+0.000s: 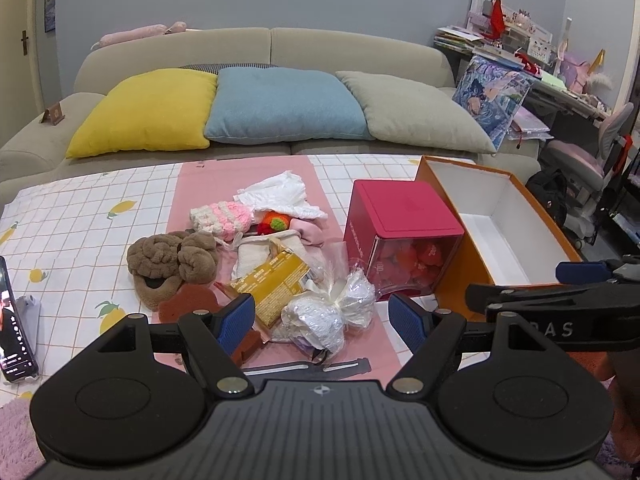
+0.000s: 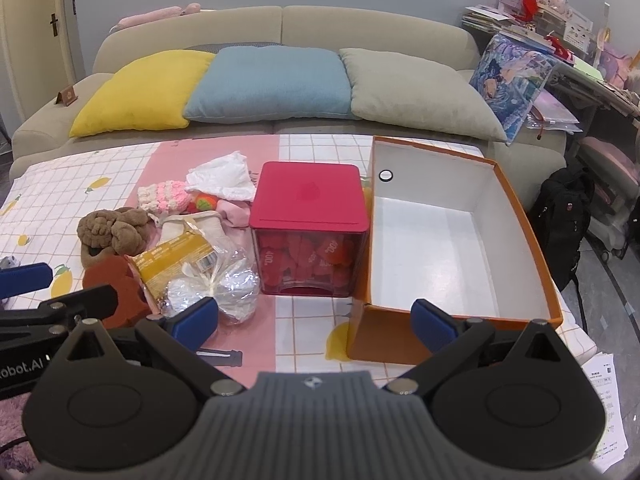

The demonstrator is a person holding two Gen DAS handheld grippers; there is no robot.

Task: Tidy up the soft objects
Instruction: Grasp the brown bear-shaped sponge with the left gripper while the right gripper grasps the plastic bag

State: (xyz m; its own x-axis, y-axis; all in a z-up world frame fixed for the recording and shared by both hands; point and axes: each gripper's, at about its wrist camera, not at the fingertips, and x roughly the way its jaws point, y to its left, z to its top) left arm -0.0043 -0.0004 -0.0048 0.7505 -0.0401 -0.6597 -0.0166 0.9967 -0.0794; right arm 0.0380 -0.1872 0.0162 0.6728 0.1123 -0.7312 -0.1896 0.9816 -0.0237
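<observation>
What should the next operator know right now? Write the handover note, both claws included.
Left claw: open, holding nothing, low over the near edge of the pile, by the clear plastic bag.
Right claw: open, holding nothing, in front of the orange box.
Things: brown plush, pink knit piece, white cloth and yellow packet lie heaped on the pink mat, left of the red cube box.
Done: nothing visible; the orange box is empty.
Left: probably move every soft piece into the box.
</observation>
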